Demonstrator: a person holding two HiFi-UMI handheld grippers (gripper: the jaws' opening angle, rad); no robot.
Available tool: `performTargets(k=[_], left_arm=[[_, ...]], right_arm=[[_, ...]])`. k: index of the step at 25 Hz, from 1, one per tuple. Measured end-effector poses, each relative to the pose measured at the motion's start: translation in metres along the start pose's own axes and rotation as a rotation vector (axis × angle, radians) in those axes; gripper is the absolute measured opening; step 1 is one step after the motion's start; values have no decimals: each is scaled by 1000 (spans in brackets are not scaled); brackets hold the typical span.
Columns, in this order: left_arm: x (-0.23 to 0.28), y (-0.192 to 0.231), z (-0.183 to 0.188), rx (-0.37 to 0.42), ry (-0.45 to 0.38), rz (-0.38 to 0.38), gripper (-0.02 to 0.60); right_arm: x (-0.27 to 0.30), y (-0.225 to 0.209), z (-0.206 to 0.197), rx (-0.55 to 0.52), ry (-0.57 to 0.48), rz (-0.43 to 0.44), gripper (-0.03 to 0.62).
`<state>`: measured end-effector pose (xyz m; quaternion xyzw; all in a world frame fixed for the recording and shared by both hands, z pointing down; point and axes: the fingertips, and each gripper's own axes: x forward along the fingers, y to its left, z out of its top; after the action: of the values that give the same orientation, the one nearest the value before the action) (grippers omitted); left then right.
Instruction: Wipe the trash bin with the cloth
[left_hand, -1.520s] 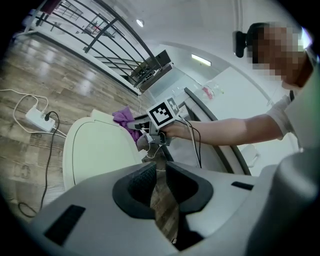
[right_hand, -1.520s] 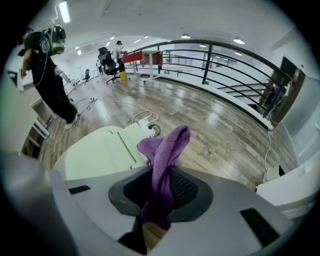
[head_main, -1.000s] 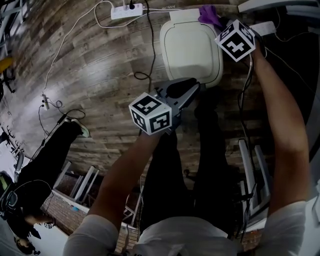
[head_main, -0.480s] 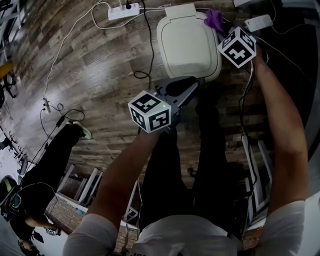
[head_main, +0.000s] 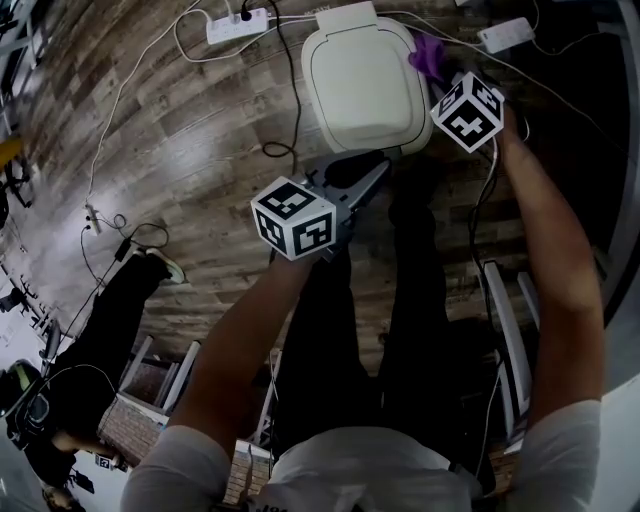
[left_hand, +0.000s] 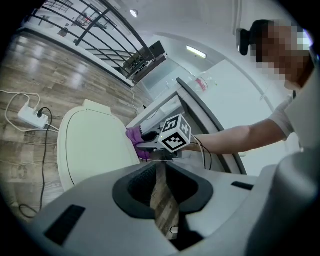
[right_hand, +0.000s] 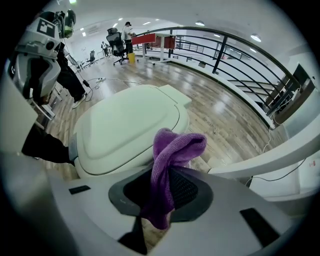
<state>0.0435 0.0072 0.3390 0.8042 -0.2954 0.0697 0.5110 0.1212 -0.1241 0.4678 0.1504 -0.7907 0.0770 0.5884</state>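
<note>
Pale cream, rounded-square plastic trash bin (head_main: 360, 85), lid closed, stands at the head view's upper centre on a brown wood-plank floor (head_main: 190, 160). Open floor spreads to its left, and a white power strip (head_main: 238, 25) lies near its upper-left corner. The purple knitted cloth (head_main: 428, 55), at the bin's upper-right edge and possibly touching it, is pinched in the right gripper (right_hand: 160, 200). The left gripper (left_hand: 162, 200), just below the bin, has its jaws narrowly parted with nothing between them.

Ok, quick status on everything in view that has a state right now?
trash bin: lid closed.
purple cloth: bunched, gripped.
right tongs: shut on the cloth.
left tongs: jaws slightly apart, empty.
power strip: black plug inserted.
</note>
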Motion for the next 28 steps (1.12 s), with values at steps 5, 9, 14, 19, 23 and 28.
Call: performTargets(k=[5,9,14,19,23,28], left_arm=[[-1,-1,-5,2,15,-6,61],[-3,-2,-7,4,16,-9,61],[-7,-3,-12,5,18,-8,61],[-10,-6,-13,17,23,-13,61],[-14,-8,-17,31,31,-17,61],[-15,-12,-28,67,84,-42,61]], right_arm=[[-3,22,-14,12,4,19,91],[-5,35,-23,28,9,26,91],[-8,54,-37,55,19,35,91],[-10,72,-50,61,33,41,91],[-12,85,-58,55,43,39,91],[-10,112,-69,54,56,26,91]])
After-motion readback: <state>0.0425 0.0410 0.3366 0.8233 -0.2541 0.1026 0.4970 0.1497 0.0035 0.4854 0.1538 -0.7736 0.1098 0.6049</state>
